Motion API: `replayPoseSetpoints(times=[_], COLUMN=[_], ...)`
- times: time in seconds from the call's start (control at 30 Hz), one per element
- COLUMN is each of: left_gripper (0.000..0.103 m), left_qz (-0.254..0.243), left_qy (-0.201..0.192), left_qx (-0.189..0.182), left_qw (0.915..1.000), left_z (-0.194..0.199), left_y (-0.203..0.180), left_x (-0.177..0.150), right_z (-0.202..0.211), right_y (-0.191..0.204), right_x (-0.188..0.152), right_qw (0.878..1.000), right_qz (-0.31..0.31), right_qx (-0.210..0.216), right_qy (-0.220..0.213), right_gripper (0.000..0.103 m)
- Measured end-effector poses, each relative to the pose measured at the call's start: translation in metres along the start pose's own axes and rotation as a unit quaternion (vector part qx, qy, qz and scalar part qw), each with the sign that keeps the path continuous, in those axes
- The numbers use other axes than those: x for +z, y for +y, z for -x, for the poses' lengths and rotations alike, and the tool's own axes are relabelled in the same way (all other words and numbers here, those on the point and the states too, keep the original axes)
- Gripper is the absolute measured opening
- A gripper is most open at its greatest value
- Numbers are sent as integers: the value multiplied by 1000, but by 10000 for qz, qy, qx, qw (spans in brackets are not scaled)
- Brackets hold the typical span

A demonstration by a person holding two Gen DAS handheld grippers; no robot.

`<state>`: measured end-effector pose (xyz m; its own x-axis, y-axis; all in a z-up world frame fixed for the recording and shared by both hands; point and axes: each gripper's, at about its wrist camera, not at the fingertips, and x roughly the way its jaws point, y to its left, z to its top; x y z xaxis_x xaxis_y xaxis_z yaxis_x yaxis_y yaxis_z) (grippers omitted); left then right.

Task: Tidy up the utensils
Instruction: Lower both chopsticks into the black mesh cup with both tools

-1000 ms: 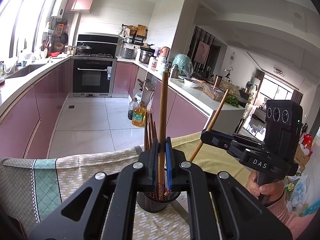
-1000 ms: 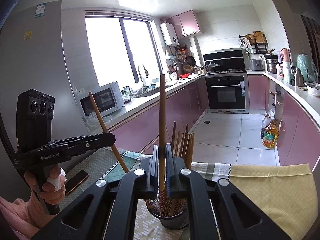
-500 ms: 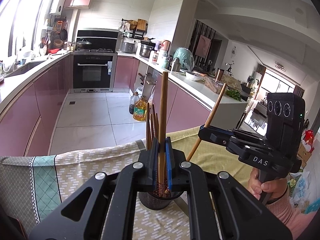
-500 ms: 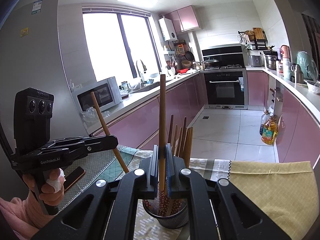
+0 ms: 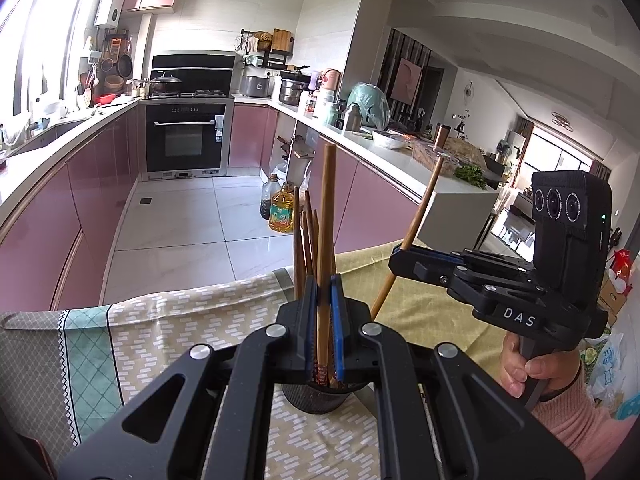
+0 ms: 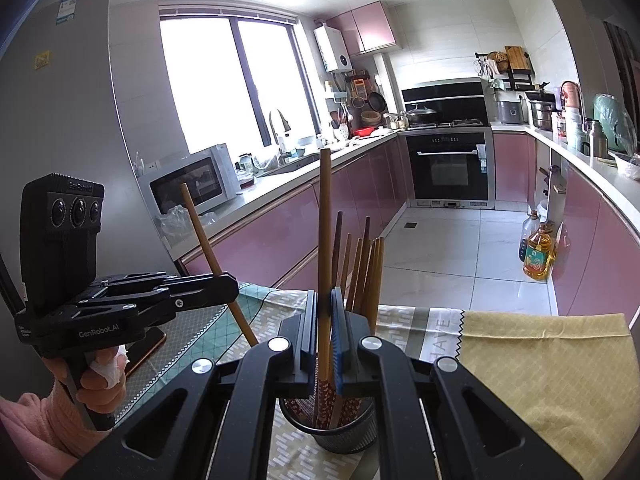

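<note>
Each gripper holds one wooden chopstick upright over a black mesh holder (image 6: 332,428) on the table. My left gripper (image 5: 323,320) is shut on a chopstick (image 5: 327,216); its patterned lower end sits at the holder's mouth (image 5: 314,396). My right gripper (image 6: 324,328) is shut on a chopstick (image 6: 325,216) whose patterned end reaches into the holder. Several chopsticks (image 6: 366,268) stand in the holder. The right gripper (image 5: 404,260) shows in the left wrist view, and the left gripper (image 6: 230,284) in the right wrist view, each with its tilted chopstick.
The table wears a patterned cloth (image 5: 168,320) with a teal band and a yellow cloth (image 6: 552,360) to the right. A phone (image 6: 146,346) lies on the table at the left. Pink kitchen cabinets, an oven and oil bottles (image 5: 282,210) stand beyond the table edge.
Both grippers have moved down a little with their chopsticks; the holder and its chopsticks now sit higher and closer in both views.
</note>
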<state>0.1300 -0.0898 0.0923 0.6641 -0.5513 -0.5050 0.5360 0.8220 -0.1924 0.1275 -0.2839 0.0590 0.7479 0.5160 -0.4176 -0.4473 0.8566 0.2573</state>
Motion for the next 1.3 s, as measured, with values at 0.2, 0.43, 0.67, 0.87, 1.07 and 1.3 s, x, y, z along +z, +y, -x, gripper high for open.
replayPoseSetpoints(times=[0.2,0.43,0.67,0.87,1.07,1.3], left_gripper=[7,7,8,8,8,8], left_qz=[-45,-60,-81,-94,-122,-179], left_qy=[92,162,209,250,295,422], left_qx=[28,39,66,73,125,150], left_qw=[9999,9998,9997,9996,9994,9988], left_z=[-5,-11,-15,-19,-24,-37], left_y=[-1,-2,-1,-2,-2,-2], left_x=[-1,-2,-3,-5,-9,-8], right_z=[-7,-8,-9,-11,-15,-22], right_y=[-1,-5,-7,-9,-11,-14], right_x=[-2,-6,-8,-9,-12,-15], right_qw=[10000,9999,9999,9999,9998,9994], right_qz=[-9,-30,-51,-53,-54,-44], right_qx=[4,7,0,-6,-12,-36], right_qy=[76,119,133,146,184,340], right_gripper=[6,6,6,6,6,6])
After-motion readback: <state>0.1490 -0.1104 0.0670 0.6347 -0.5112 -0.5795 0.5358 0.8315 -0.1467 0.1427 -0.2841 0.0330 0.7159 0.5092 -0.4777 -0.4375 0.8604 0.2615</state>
